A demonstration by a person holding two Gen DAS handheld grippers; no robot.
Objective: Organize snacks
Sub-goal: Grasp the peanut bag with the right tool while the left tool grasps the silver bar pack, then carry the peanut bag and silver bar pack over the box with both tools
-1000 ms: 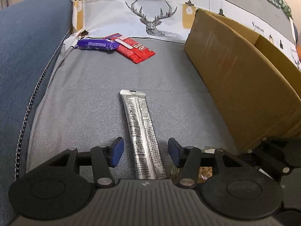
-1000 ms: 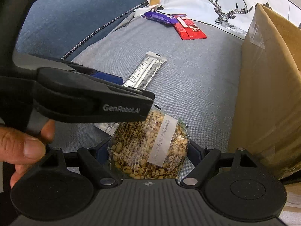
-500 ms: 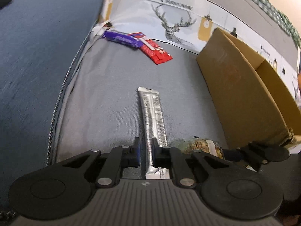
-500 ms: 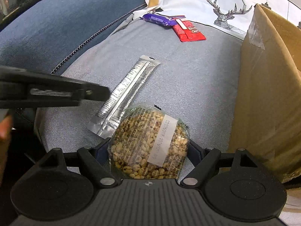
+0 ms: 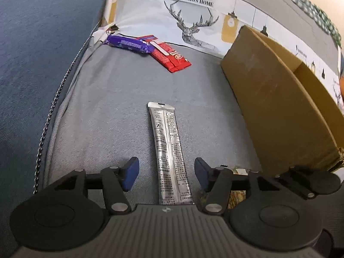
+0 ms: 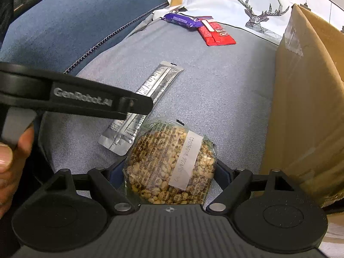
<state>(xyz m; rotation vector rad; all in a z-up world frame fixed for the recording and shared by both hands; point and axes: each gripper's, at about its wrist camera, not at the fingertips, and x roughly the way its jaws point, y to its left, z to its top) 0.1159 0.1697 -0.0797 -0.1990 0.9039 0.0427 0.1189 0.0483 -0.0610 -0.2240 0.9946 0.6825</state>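
A long silver stick pack (image 5: pixel 169 150) lies flat on the grey seat cushion (image 5: pixel 107 118). Its near end sits between the jaws of my left gripper (image 5: pixel 166 173), which are opening; the blue pads stand clear of the stick on both sides. In the right wrist view the same silver stick (image 6: pixel 159 81) runs under the left gripper's black side. My right gripper (image 6: pixel 169 169) is shut on a round clear pack of puffed grain (image 6: pixel 169 161) that fills the space between its pads. A purple packet (image 5: pixel 129 43) and a red packet (image 5: pixel 172 58) lie at the back of the seat.
An open cardboard box (image 5: pixel 279 107) stands on the right, close beside the right gripper. A deer-print cushion (image 5: pixel 193 21) backs the seat. A blue sofa arm (image 5: pixel 43 43) rises on the left. A person's hand (image 6: pixel 8 157) holds the left gripper.
The left jaws closed on the silver stick half a second ago and have since opened wide again; the stick still lies on the cushion. The right gripper and its grain pack have not moved.
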